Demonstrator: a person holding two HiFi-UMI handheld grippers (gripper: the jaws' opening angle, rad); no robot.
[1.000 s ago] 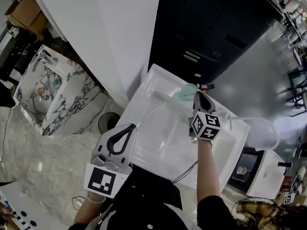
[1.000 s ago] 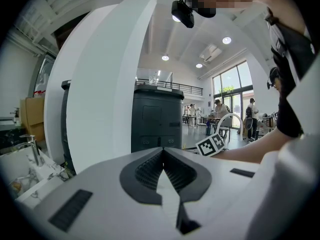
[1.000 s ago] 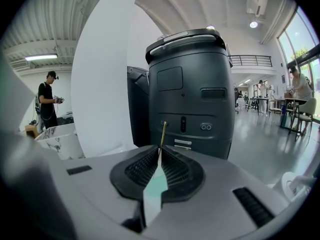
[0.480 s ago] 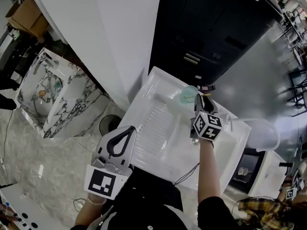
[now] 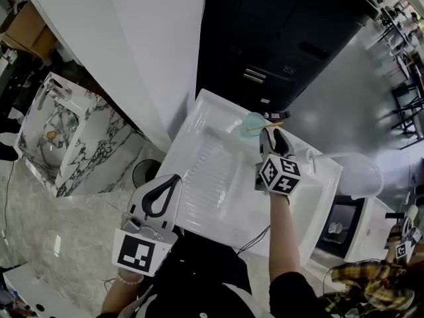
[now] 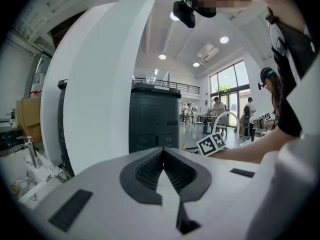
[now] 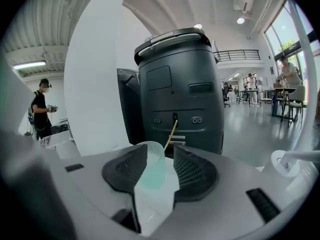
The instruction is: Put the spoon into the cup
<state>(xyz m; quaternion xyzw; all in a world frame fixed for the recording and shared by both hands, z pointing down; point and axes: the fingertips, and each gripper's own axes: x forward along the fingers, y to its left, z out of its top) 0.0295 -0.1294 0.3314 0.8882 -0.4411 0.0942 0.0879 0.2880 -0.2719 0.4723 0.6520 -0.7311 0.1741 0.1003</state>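
Observation:
A pale green translucent cup (image 5: 253,124) stands at the far edge of the white sink unit (image 5: 199,131). A thin yellowish spoon (image 5: 267,124) leans in it, its handle sticking out to the right. In the right gripper view the cup (image 7: 152,166) shows just ahead between the two dark pads, with the spoon handle (image 7: 170,132) rising from it. My right gripper (image 5: 273,134) is just behind the cup, its jaws opening, and the pads press on nothing. My left gripper (image 5: 159,195) hangs at the near left edge, jaws shut and empty (image 6: 163,154).
The sink unit has a ridged drainboard (image 5: 213,165) and a curved tap (image 5: 310,158) at the right. A black cabinet (image 5: 278,38) stands right behind the cup, a white pillar (image 5: 152,45) to its left. A marble basin (image 5: 58,132) sits on the floor far left.
My right gripper's jaws have gone from shut on the spoon to open, and the spoon now rests in the cup. The left gripper has kept still.

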